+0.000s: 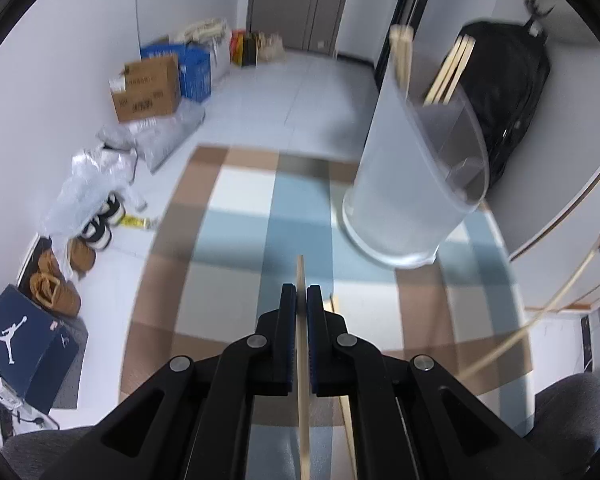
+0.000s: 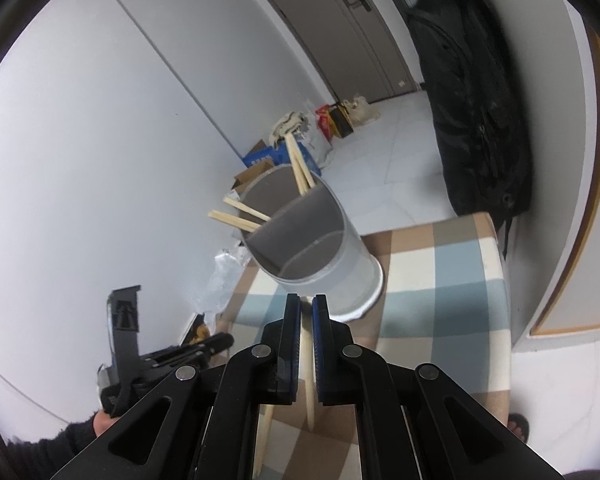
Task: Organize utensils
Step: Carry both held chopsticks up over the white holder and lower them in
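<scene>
Here the left gripper (image 1: 301, 292) is clamped on a single wooden chopstick (image 1: 302, 360), which stands between its blue pads and runs down past the bottom of the view. The right gripper (image 2: 306, 304) likewise pinches a chopstick (image 2: 309, 380) between its pads, with the stick's tapered end hanging below the fingers. Just beside the left gripper's chopstick, another loose chopstick (image 1: 346, 408) lies on the checked cloth of the desk (image 1: 236, 200). Ahead of both grippers stands a grey cylindrical holder (image 1: 412, 184) on that cloth, divided inside into compartments. Several chopsticks (image 2: 300, 168) already lean out of its far compartments, while the near compartment shows none. Beyond the desk, cardboard boxes (image 1: 146, 88) and shoes (image 1: 100, 224) sit on the floor by the wall, and a black bag (image 2: 472, 92) rests at the right.
</scene>
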`<state>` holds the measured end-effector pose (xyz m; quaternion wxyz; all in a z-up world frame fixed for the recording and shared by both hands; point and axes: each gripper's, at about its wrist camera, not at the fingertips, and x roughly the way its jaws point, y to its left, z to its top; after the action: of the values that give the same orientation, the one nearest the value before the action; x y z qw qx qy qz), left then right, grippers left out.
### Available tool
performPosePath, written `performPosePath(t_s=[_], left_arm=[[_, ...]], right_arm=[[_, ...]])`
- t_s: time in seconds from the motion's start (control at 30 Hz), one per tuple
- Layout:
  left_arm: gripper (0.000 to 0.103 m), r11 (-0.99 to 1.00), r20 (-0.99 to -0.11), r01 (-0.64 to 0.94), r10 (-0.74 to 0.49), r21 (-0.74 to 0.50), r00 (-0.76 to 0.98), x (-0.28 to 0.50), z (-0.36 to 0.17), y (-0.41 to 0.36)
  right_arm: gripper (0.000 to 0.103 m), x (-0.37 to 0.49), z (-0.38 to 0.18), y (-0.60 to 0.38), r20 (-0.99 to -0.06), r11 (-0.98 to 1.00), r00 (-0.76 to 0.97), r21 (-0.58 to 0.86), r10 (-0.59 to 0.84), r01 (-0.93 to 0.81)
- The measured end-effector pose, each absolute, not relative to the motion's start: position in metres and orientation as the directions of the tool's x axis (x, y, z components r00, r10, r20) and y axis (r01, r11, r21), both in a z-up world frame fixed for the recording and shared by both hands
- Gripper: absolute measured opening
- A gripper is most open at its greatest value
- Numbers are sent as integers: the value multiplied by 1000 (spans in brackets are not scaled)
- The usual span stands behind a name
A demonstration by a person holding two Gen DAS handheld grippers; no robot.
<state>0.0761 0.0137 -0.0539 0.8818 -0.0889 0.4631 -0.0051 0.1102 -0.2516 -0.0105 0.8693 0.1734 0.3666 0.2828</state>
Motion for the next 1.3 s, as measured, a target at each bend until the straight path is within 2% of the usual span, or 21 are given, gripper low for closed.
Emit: performPosePath(t_s=[0.4, 0.67, 1.3], left_arm=[[1, 982, -697, -6, -131, -190, 705, 70, -9, 24], [1, 983, -652, 49, -153, -175, 743, 66, 19, 20], [1, 971, -545, 139, -223, -192, 808, 80, 109, 12]], right_arm=[[5, 98, 5, -228, -536, 792, 585, 453, 609, -409], [5, 94, 22, -221, -523, 795, 600, 437, 605, -421], [5, 122, 98, -214, -445, 785, 647, 380, 619, -490]])
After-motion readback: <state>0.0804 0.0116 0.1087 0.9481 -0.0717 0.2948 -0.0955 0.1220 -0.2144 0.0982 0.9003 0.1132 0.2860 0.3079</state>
